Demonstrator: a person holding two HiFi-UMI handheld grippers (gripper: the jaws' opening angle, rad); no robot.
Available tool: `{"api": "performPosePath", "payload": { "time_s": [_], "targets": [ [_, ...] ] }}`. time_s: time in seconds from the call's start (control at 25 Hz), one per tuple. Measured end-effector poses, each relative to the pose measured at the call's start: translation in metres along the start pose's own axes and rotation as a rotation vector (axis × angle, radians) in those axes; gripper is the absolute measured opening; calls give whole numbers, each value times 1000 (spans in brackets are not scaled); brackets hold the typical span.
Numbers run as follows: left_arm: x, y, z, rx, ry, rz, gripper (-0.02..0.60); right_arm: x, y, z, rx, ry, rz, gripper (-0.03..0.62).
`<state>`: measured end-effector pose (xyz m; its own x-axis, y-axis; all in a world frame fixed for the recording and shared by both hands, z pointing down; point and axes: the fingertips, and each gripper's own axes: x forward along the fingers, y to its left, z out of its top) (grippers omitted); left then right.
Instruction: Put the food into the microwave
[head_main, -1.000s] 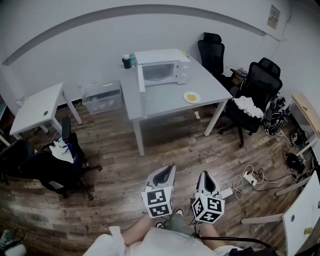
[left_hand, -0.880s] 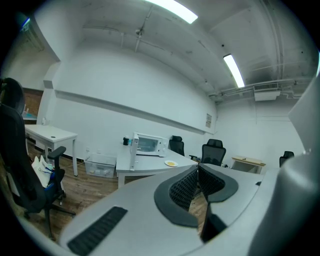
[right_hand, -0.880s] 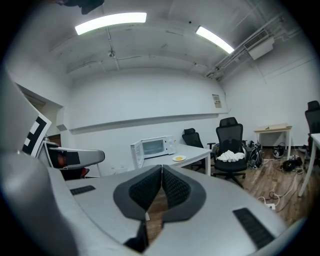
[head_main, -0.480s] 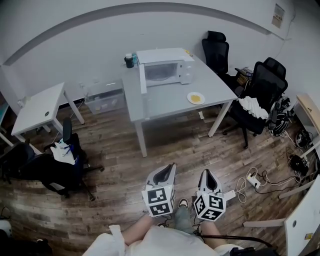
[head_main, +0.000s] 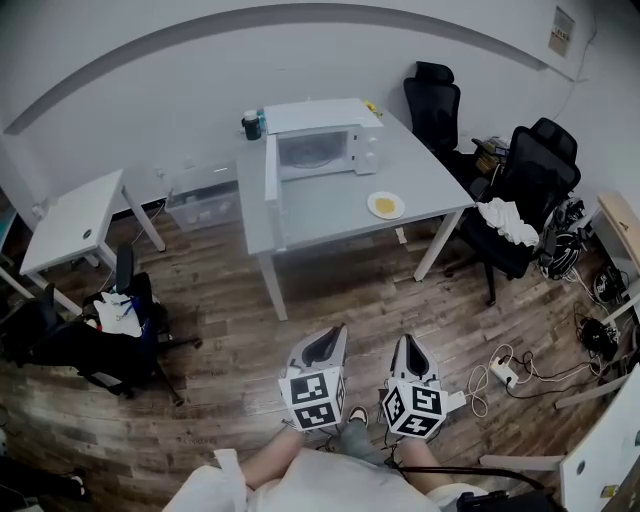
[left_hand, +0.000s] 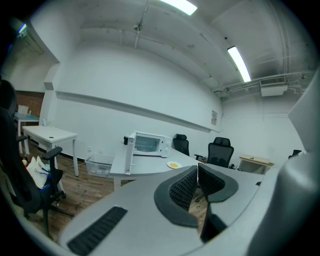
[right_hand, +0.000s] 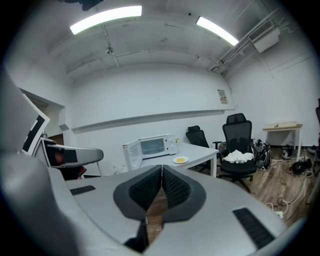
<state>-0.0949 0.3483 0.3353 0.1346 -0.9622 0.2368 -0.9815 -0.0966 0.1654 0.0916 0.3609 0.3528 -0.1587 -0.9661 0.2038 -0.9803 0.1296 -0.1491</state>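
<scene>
Fingers (left_hand: 186, 187) of my left gripper (left_hand: 197, 169) are pressed together with nothing between them, and the right gripper (right_hand: 161, 172) is likewise clenched and empty. Both are held low in front of my body, side by side, pointing toward the work area, with my feet on the wooden floor (head_main: 400, 290) beneath them. To my right on that floor lie a power strip (head_main: 497, 372) and loose cables, a trip hazard if my path drifts that way. Well ahead stands the grey table (head_main: 330, 205). The plate of food (head_main: 386, 205), holding something yellow, sits on its right portion, fairly near the edge and apart from the microwave (head_main: 320, 140) at the table's back. The microwave door (head_main: 270, 175) stands open, swung out at the left toward me. Assessment: the task has not begun and I am well apart from the table. Risks noted: the jaws must be opened before reaching the plate, or closed tips could shove it toward the table edge; a one-sided pinch on the shallow rim could tilt the plate and let the food slide off; the projecting door could be struck on a careless approach from the left; black office chairs (head_main: 520, 180) crowd the table's right side.
</scene>
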Motion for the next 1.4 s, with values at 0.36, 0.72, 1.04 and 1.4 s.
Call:
{"api": "performPosePath", "payload": {
  "time_s": [0.36, 0.72, 1.04, 1.4],
  "targets": [
    [61, -43, 11, -6, -1, 26, 433, 52, -48, 30, -23, -11, 38, 18],
    [113, -83, 13, -12, 8, 43, 433, 92, -102, 39, -21, 16, 49, 18],
    [144, -100, 11, -12, 14, 71, 433, 123, -128, 45, -5, 12, 83, 18],
    [171, -106, 9, -3, 27, 98, 433, 149, -152, 45, -9, 34, 87, 18]
  ]
}}
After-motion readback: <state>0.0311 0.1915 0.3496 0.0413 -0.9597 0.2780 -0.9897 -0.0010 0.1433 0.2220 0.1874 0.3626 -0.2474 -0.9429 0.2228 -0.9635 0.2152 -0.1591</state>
